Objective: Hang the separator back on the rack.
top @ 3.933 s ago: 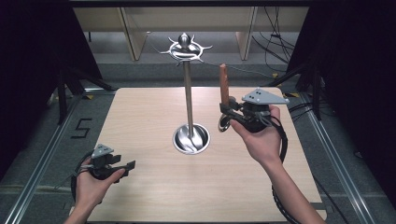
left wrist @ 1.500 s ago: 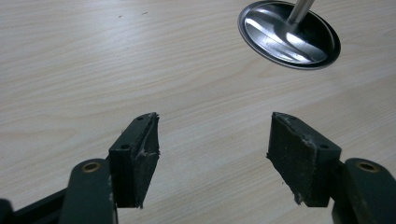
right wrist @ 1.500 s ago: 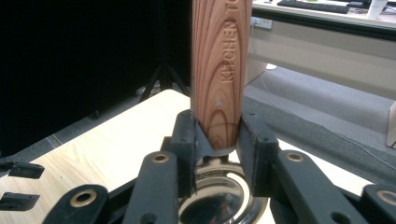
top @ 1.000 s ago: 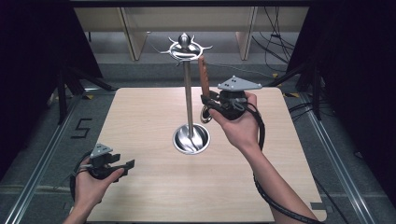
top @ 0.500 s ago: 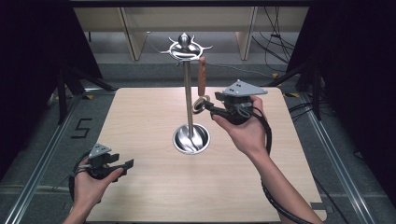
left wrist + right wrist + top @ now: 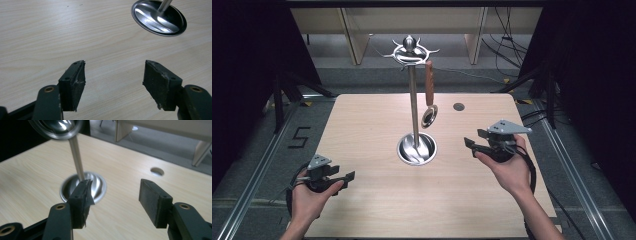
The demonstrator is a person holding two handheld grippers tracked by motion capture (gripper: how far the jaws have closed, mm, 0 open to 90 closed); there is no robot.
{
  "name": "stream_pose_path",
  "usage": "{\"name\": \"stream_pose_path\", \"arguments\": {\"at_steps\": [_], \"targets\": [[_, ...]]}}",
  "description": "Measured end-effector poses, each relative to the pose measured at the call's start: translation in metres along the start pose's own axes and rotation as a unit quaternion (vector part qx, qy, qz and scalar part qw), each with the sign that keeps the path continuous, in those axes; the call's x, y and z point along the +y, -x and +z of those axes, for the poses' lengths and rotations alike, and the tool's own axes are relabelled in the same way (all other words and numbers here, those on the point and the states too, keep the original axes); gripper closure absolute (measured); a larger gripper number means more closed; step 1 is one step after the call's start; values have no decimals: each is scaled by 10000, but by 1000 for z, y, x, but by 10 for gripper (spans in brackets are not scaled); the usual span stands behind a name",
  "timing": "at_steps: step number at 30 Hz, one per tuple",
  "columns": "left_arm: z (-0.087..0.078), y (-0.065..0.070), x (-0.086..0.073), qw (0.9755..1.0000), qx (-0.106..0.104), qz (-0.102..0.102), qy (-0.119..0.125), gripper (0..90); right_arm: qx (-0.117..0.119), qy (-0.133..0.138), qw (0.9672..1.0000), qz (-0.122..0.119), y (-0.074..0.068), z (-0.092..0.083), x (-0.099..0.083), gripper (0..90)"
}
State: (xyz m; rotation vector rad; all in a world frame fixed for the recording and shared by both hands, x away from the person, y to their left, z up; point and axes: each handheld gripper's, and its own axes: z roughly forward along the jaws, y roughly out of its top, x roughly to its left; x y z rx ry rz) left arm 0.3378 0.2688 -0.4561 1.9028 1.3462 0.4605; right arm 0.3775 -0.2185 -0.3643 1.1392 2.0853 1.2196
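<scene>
Hanging from the steel stand (image 6: 414, 107), the wooden-handled ladle (image 6: 429, 95) shows no readable writing.

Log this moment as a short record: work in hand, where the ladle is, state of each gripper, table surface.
work: hanging a wooden-handled ladle on the utensil stand
ladle: hangs from a hook at the stand's top, bowl down, beside the pole, free of both grippers
stand: steel pole on a round dished base, mid table
right gripper: jaws have just been opening, nothing between them, low over the table right of the stand
left gripper: open, empty, near the table's front left
table: light wood, round hole near the far right
</scene>
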Motion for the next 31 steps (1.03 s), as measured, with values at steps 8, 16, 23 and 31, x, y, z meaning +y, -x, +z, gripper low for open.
{"name": "stream_pose_path", "arguments": {"at_steps": [8, 16, 23, 31], "targets": [[0, -2, -1, 9999, 19, 92, -139, 333, -242, -282, 9991, 190, 24, -9, -36, 442], [3, -1, -2, 10000, 18, -92, -5, 333, -439, -648, 9961, 417, 43, -14, -72, 441], [1, -4, -2, 9998, 14, 122, -172, 332, -475, -751, 9949, 475, 54, -11, -90, 439], [4, -2, -2, 10000, -5, -37, -50, 330, -453, -757, 9942, 619, 48, -6, -93, 433]]}}
